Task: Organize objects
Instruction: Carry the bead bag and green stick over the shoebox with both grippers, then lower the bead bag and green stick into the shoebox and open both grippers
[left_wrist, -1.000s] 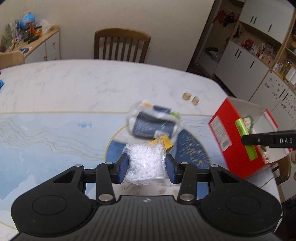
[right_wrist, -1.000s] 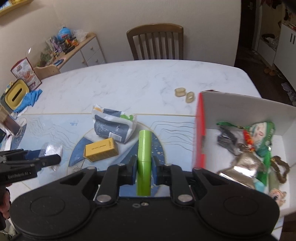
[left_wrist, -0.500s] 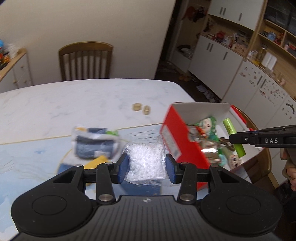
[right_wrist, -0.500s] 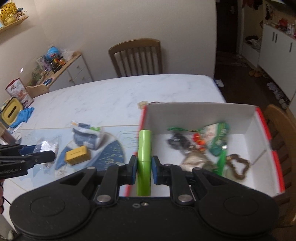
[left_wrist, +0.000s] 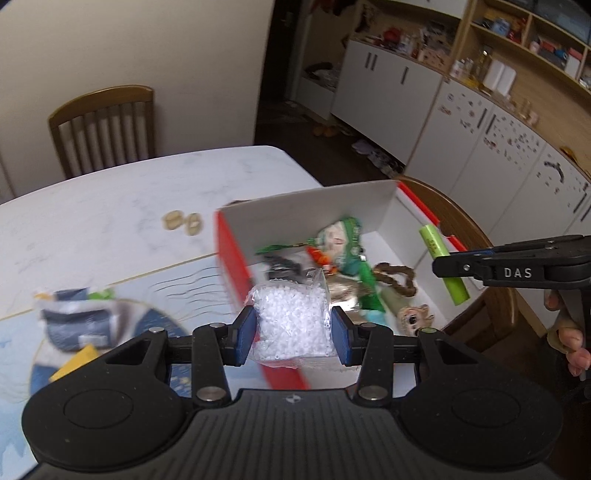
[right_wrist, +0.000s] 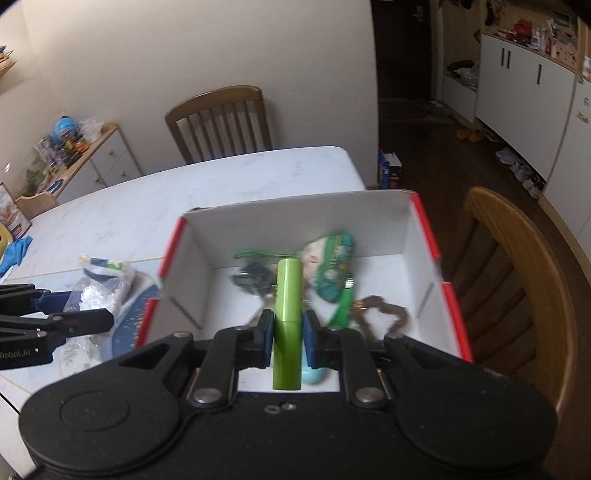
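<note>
My left gripper (left_wrist: 293, 334) is shut on a clear bag of white beads (left_wrist: 291, 321) and holds it over the left wall of the red box (left_wrist: 314, 210). My right gripper (right_wrist: 289, 332) is shut on a green tube (right_wrist: 288, 325) and holds it above the inside of the same box (right_wrist: 295, 218). The tube also shows in the left wrist view (left_wrist: 441, 264), over the box's right side. The bead bag shows in the right wrist view (right_wrist: 96, 295), left of the box. The box holds a green pouch (right_wrist: 332, 258), a brown bead string (right_wrist: 384, 314) and other small things.
On the table (left_wrist: 110, 199) left of the box lie a blue-grey packet (left_wrist: 77, 325), a yellow box (left_wrist: 74, 363) and two small tan rings (left_wrist: 183, 221). Wooden chairs stand behind the table (right_wrist: 221, 122) and right of the box (right_wrist: 517, 280).
Both grippers have moved right with their loads. The green tube went from above the mat to above the box's inside. The bead bag went from over the mat to the box's left wall.
</note>
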